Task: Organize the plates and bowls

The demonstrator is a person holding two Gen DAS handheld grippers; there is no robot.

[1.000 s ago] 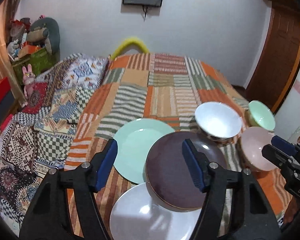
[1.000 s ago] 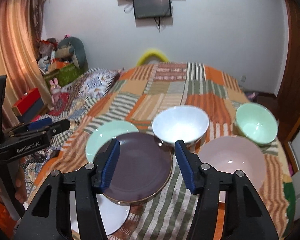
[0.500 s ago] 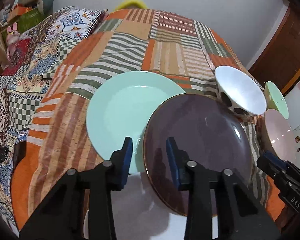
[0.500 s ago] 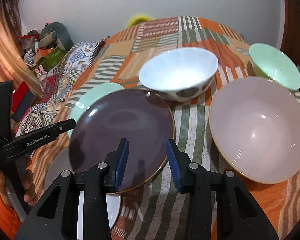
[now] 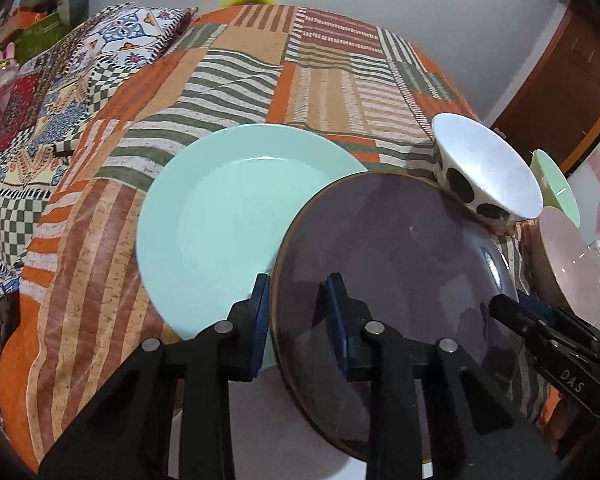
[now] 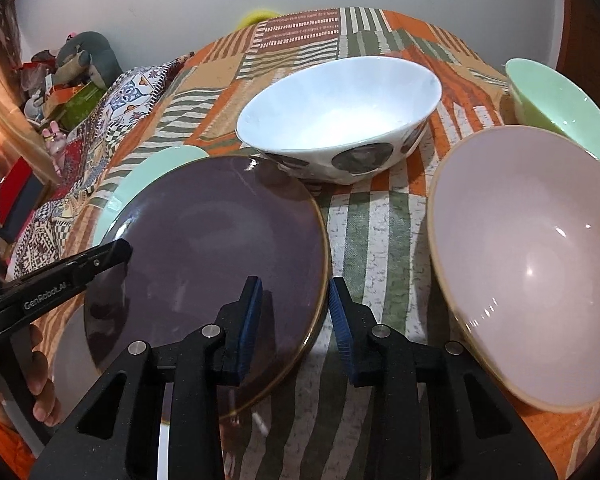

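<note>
Straddling opposite edges of the dark purple plate (image 6: 220, 248), the left claw (image 5: 296, 312) and the right claw (image 6: 296, 312) each have one pad above the rim and one outside it, jaws parted and not yet clenched on anything. The plate lies on a patchwork bed (image 5: 236, 80), overlapping the mint plate (image 5: 220, 216) and a white plate (image 6: 72, 360) beneath. Behind stand the spotted white bowl (image 6: 340, 120), a pink bowl (image 6: 532, 272) and a green bowl (image 6: 560, 112), well clear of the grip. Done well, the pinch would likely close squarely on the rim on both sides together, then lift level so the glazed plate cannot slide off the plates under it.
</note>
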